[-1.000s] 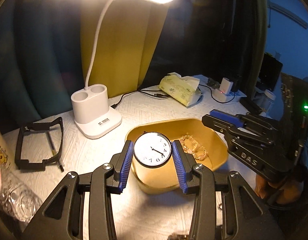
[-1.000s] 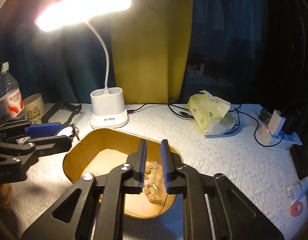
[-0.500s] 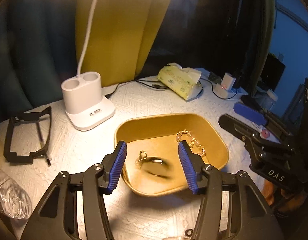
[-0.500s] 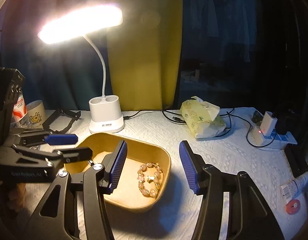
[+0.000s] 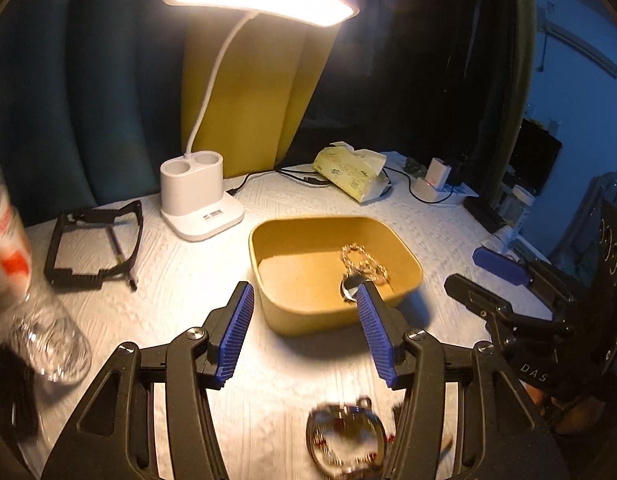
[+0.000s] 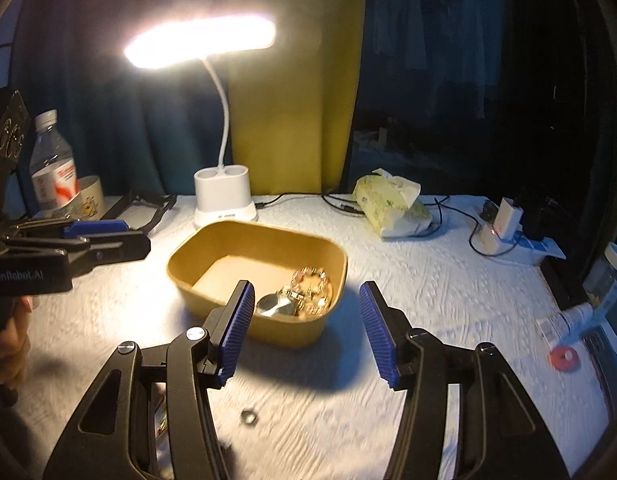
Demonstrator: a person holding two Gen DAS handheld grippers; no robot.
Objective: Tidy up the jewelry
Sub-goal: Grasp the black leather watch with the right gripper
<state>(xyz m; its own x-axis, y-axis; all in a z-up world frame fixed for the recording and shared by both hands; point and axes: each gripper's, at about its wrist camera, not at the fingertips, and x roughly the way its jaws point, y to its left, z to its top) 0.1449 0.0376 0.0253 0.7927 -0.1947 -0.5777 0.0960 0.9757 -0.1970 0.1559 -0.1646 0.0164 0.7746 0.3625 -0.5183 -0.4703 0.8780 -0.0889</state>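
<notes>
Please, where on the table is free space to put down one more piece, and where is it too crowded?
Free: the white cloth right of the tan tray, in front of the tissue pack; also between the tray and the black frame, in front of the lamp base. Crowded: the back right corner with chargers and cables, and the tray's right end, where the bracelet and watch lie.

The left gripper (image 5: 304,330), which a second ago clamped a pocket watch (image 6: 275,305), now stands open and empty. The watch lies in the tan tray (image 6: 196,252) against the bead bracelet (image 6: 312,280), which the right gripper (image 6: 306,330) released as its jaws spread.
</notes>
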